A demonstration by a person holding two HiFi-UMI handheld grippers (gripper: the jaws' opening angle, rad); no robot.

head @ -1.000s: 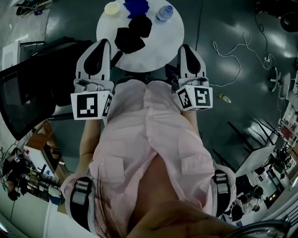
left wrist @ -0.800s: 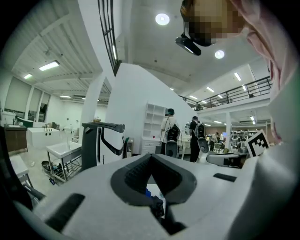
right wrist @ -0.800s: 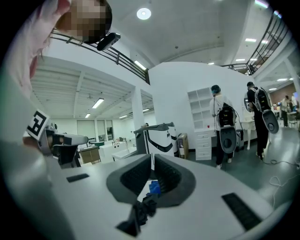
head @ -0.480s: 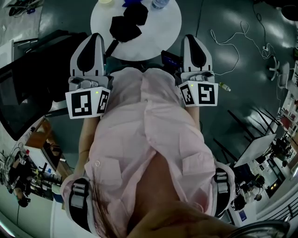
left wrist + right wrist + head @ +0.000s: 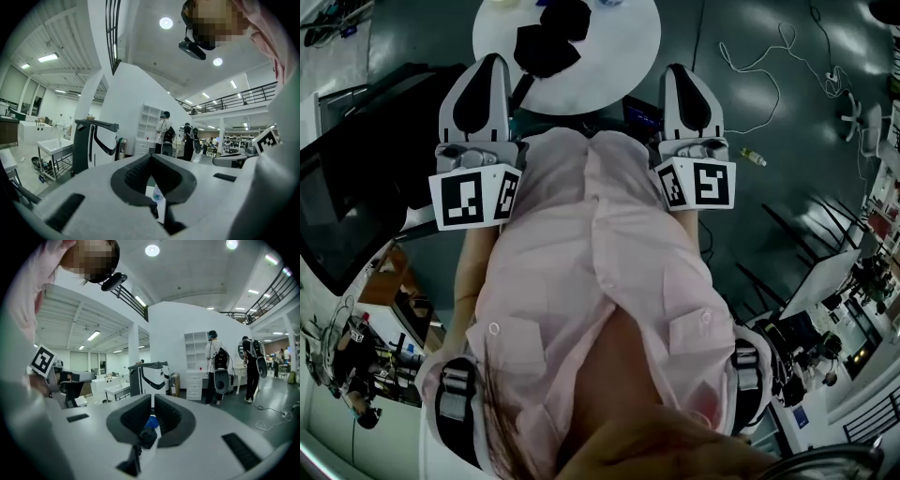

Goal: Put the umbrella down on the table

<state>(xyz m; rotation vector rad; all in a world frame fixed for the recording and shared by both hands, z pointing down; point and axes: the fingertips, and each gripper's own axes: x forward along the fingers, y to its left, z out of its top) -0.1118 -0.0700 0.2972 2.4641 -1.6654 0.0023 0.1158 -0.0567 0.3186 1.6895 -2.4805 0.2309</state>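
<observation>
My left gripper (image 5: 489,62) and right gripper (image 5: 681,69) both have their jaws together on nothing, held level by my chest. The black umbrella (image 5: 546,42) already lies on the far part of the round table (image 5: 614,66), so I judge the job done. I should keep both tools short of the near rim. A dark bulky unit (image 5: 347,202) crowds my left, and open floor (image 5: 787,141) lies to the right.

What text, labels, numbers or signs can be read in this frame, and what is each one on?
No readable text in any view.
Left cube and right cube: black-and-white square codes only, no letters or digits.
Bottle label: too small to read.
</observation>
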